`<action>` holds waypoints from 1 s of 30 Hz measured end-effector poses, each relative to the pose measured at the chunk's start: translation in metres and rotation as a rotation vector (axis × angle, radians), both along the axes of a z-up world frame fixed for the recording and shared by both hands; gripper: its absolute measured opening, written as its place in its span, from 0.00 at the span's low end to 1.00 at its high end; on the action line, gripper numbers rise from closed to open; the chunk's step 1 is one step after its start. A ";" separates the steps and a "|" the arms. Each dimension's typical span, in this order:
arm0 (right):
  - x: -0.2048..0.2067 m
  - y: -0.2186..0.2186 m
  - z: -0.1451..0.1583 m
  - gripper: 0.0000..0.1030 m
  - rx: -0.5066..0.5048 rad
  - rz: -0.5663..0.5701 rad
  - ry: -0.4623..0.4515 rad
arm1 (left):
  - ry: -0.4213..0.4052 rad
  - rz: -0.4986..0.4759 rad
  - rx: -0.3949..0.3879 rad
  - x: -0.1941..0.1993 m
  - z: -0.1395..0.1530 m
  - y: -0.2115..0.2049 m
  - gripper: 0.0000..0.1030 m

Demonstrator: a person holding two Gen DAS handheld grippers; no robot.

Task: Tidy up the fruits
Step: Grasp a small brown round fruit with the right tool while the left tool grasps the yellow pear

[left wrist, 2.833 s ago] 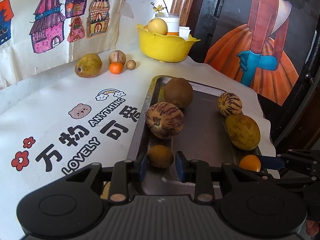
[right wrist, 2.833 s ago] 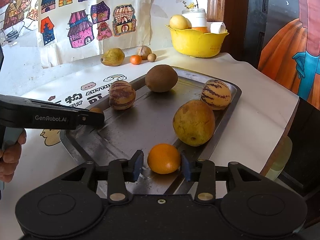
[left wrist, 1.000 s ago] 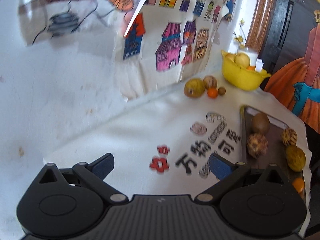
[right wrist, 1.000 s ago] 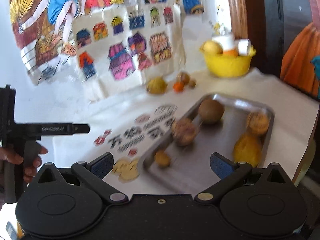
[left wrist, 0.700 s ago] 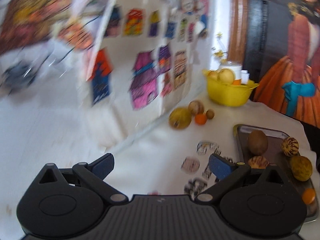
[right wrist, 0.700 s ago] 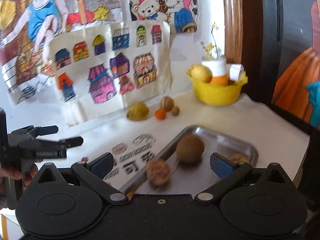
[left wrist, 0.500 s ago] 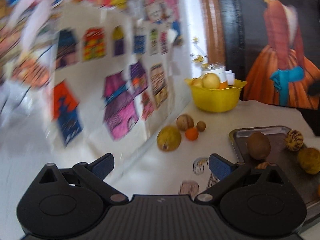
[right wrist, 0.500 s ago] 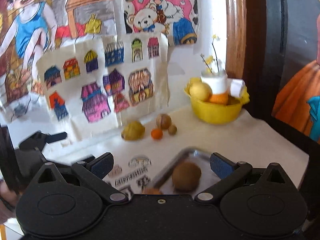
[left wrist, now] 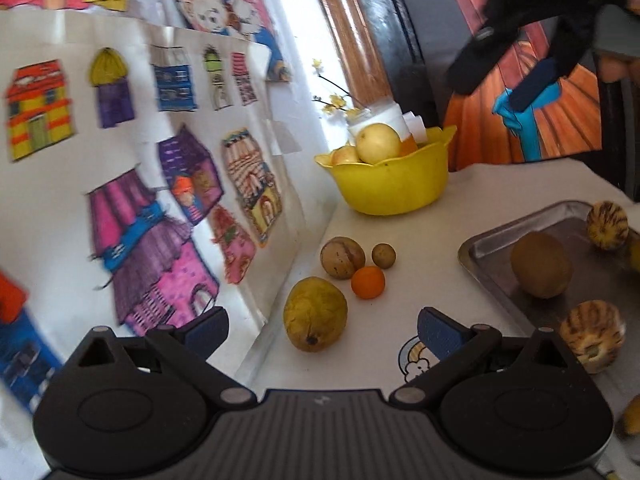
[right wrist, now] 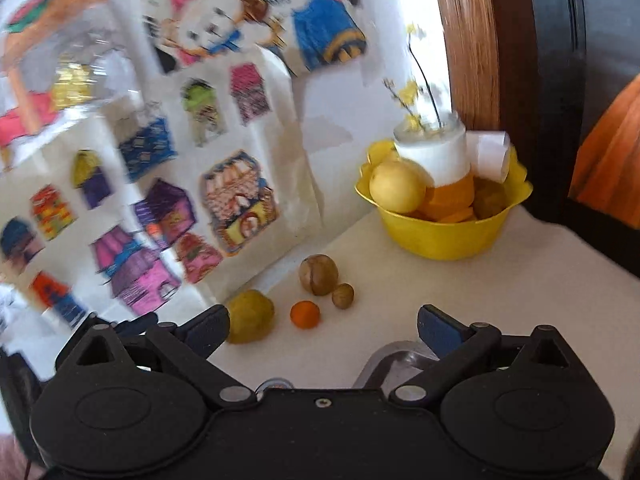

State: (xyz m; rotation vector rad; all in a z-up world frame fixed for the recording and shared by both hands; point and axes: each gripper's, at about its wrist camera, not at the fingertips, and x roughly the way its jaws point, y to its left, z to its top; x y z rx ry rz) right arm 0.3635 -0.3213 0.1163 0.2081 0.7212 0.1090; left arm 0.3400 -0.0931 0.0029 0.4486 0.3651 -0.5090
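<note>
Left wrist view: the left gripper point(left wrist: 322, 326) hangs above the white tablecloth point(left wrist: 500, 184) with its blue-padded fingers spread wide and nothing between them, aimed toward the wall of paper drawings point(left wrist: 168, 160). Just beyond the gap between its fingers lies a yellow-green pear-shaped fruit point(left wrist: 315, 313) with a mottled skin. Past it sit a small smooth orange point(left wrist: 368, 282), a round tan fruit point(left wrist: 342, 257) and a little brown ball-shaped fruit point(left wrist: 383, 255), close together. To the right a metal tray point(left wrist: 480, 248) carries a dull brown oval fruit point(left wrist: 541, 264) and two striped melons, one at the far edge point(left wrist: 607, 225) and one close to the right finger point(left wrist: 592, 335). Behind stands a glossy yellow bowl point(left wrist: 394, 184) with a wavy rim, heaped with pale round fruit. The right gripper point(left wrist: 516, 68) shows at the top right, held high in the air. From the right wrist view, the right gripper point(right wrist: 322, 326) is likewise spread wide and empty, looking down on the same pear-shaped fruit point(right wrist: 251, 321), orange point(right wrist: 305, 313) and bowl point(right wrist: 440, 236), with a corner of the tray point(right wrist: 384, 356) just under its right finger.
</note>
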 end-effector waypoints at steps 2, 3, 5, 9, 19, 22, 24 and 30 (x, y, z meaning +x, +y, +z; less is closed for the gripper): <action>0.018 0.001 -0.012 0.92 0.009 -0.011 0.024 | 0.001 0.012 0.015 0.007 -0.005 -0.005 0.99; 0.025 0.002 -0.017 0.91 0.013 -0.015 0.032 | 0.005 0.019 0.012 0.011 -0.008 -0.006 0.99; 0.039 0.003 -0.028 0.88 0.017 -0.022 0.045 | 0.027 0.021 0.009 0.019 -0.014 -0.009 0.96; 0.063 0.007 -0.044 0.82 0.029 -0.032 0.065 | 0.043 0.003 0.007 0.028 -0.022 -0.014 0.95; 0.111 0.011 -0.079 0.65 -0.009 -0.081 0.129 | 0.049 0.014 0.012 0.043 -0.035 -0.024 0.80; 0.119 0.013 -0.089 0.58 -0.017 -0.090 0.152 | 0.059 0.025 0.021 0.047 -0.036 -0.027 0.75; 0.123 0.013 -0.094 0.56 -0.022 -0.093 0.158 | 0.058 0.030 0.023 0.050 -0.037 -0.028 0.74; 0.132 0.014 -0.107 0.48 -0.023 -0.100 0.184 | 0.078 0.053 0.037 0.061 -0.035 -0.032 0.74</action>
